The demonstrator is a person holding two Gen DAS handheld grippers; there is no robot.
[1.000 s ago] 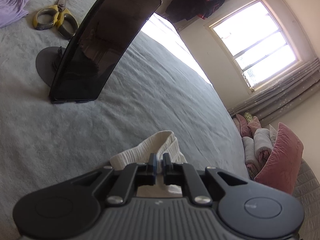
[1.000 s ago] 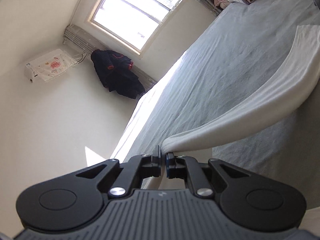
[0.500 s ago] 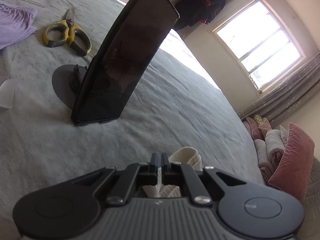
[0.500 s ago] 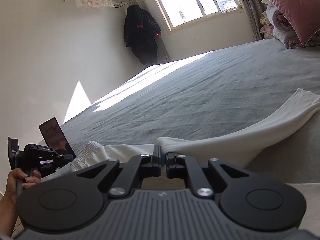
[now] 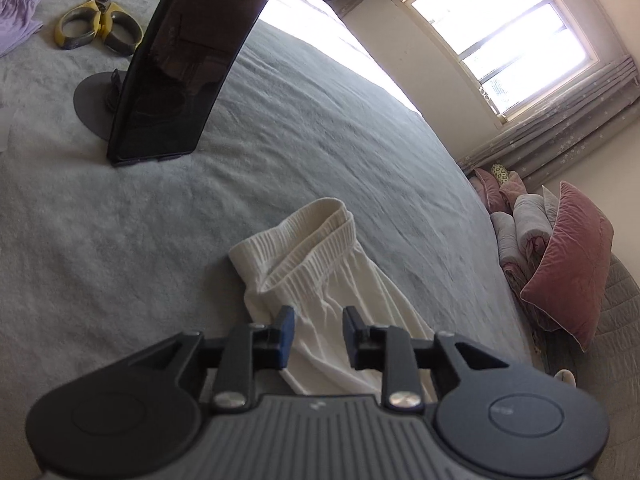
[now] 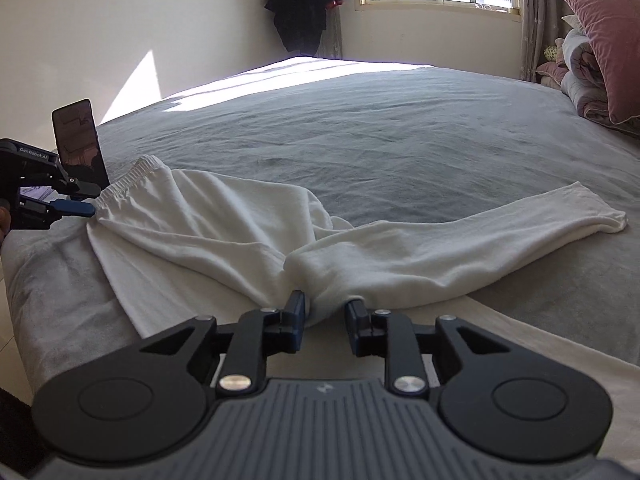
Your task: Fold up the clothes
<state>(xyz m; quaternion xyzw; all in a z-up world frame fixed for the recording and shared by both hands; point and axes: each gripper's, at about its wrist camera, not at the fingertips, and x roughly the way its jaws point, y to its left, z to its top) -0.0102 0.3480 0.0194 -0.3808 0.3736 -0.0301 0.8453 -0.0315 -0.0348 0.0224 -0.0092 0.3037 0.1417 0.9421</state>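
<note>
While the white trousers lie spread on the grey bed, the jaws of both tools are being opened. The left hand-held gripper is seen just behind the elastic waistband, cloth lying between its parted fingers without being pinched. The right hand-held gripper is held at the bunched crotch fold, its pads apart and off the fabric. A dark phone on a stand and yellow-handled scissors are set farther along the bed.
</note>
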